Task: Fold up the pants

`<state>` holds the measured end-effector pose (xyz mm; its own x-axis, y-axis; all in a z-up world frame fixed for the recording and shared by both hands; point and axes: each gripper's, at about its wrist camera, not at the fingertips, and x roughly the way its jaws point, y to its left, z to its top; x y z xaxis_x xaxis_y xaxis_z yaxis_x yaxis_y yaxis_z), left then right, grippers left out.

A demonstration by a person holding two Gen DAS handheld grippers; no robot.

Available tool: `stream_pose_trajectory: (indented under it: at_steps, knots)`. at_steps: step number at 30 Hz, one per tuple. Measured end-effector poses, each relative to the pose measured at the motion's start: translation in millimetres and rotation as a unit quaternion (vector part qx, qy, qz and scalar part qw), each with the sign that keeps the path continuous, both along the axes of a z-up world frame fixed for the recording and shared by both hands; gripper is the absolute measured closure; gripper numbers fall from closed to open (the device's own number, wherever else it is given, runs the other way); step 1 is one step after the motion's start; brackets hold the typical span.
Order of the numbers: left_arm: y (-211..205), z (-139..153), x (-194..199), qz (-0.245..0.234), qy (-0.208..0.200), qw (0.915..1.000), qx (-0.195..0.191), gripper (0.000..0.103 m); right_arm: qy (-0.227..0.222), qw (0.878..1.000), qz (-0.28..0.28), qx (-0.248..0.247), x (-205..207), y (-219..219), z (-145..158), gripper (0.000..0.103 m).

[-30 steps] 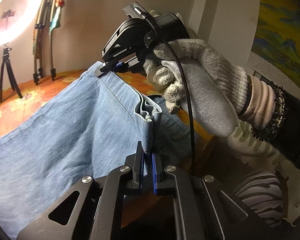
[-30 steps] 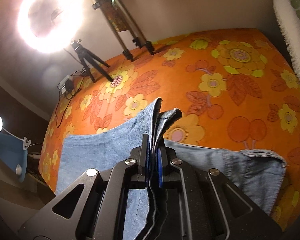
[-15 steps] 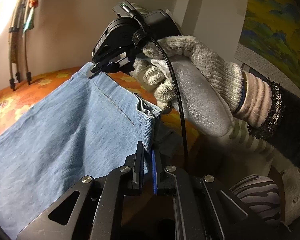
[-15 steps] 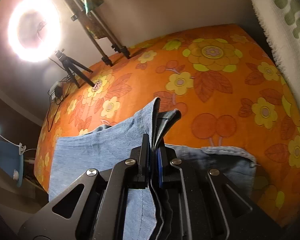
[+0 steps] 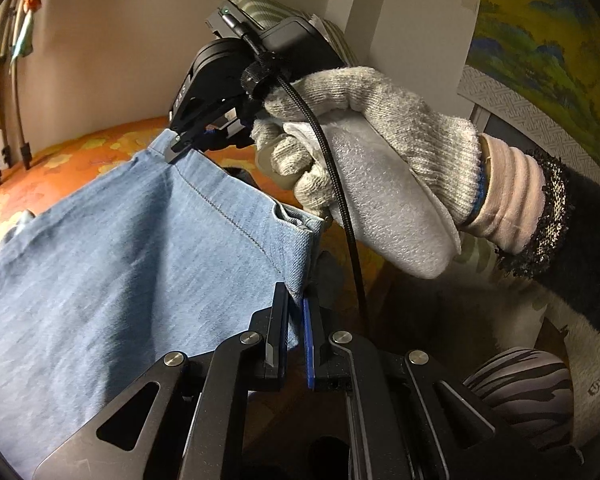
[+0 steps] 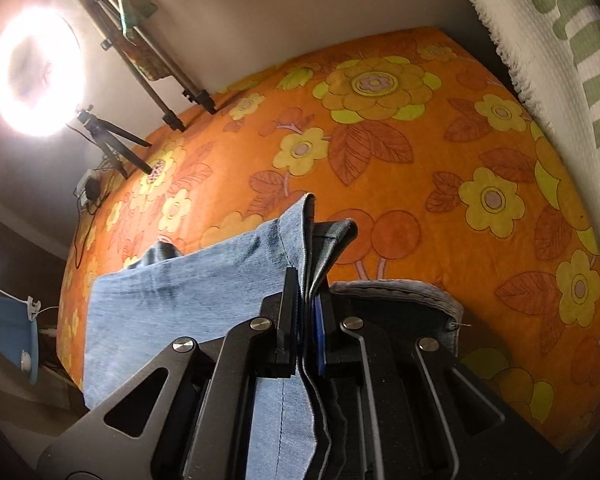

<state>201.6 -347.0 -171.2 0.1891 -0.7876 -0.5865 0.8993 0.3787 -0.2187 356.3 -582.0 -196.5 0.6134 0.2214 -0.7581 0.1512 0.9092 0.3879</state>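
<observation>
Light blue denim pants (image 5: 120, 272) hang lifted above the orange flowered bed cover (image 6: 420, 152). My left gripper (image 5: 298, 300) is shut on one corner of the pants' edge. My right gripper (image 6: 308, 288) is shut on the other corner, with folded denim layers (image 6: 180, 288) between its fingers. In the left wrist view the right gripper (image 5: 180, 146) shows, held by a gloved hand (image 5: 380, 184), pinching the far corner. The edge is stretched taut between both grippers. Another part of the pants (image 6: 412, 292) lies on the bed below.
A ring light (image 6: 36, 72) on a tripod and more tripod legs (image 6: 172, 92) stand at the bed's far left. A white and green striped blanket (image 6: 560, 40) lies along the right. A wall and a painting (image 5: 540, 40) are behind the hand.
Both grippers have carried the held pants edge farther over the bed and a little higher. The right gripper has drawn away from the left, stretching the edge tighter. Both grips are unchanged.
</observation>
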Motion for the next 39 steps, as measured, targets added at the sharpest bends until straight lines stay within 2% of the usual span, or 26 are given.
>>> stream_pose_trajectory:
  at_steps: [7,12,13,15,16,17,19,22,26,32,39]
  knots:
    - [-4,0,0,-0.006,0.014,0.9998,0.011,0.098,0.018,1.000,-0.005,-0.003,5,-4,-21,0.096]
    - [-3,3,-7,-0.018,0.018,0.9994,0.022,0.097,0.024,1.000,-0.007,-0.015,8,-4,-22,0.096]
    - [-3,3,-8,-0.018,0.018,0.9993,0.026,0.097,0.025,1.000,-0.008,-0.014,8,-4,-21,0.095]
    - [-5,2,-13,-0.018,0.019,0.9993,0.029,0.097,0.028,0.999,-0.018,-0.030,6,-4,-18,0.081]
    - [-5,1,-16,-0.017,0.019,0.9992,0.030,0.097,0.027,0.999,-0.023,-0.041,4,-5,-15,0.079]
    - [-2,2,-16,-0.015,0.019,0.9992,0.031,0.095,0.026,0.998,-0.028,-0.049,3,-6,-13,0.077]
    - [-3,2,-21,-0.012,0.019,0.9992,0.032,0.081,0.020,0.998,-0.035,-0.042,-4,-12,-7,0.077]
    - [2,3,-27,-0.004,0.014,0.9994,0.030,0.081,0.010,0.998,-0.046,-0.037,-15,-20,4,0.077]
    - [22,11,-26,0.018,0.013,0.9995,0.021,0.081,-0.007,0.998,-0.049,-0.030,-32,-19,20,0.076]
    - [64,31,-23,0.061,-0.002,0.9981,0.010,0.081,-0.038,0.998,-0.030,-0.029,-54,3,45,0.076]
    - [133,46,-19,0.136,-0.020,0.9904,0.007,0.081,-0.068,0.998,0.008,-0.010,-71,44,71,0.076]
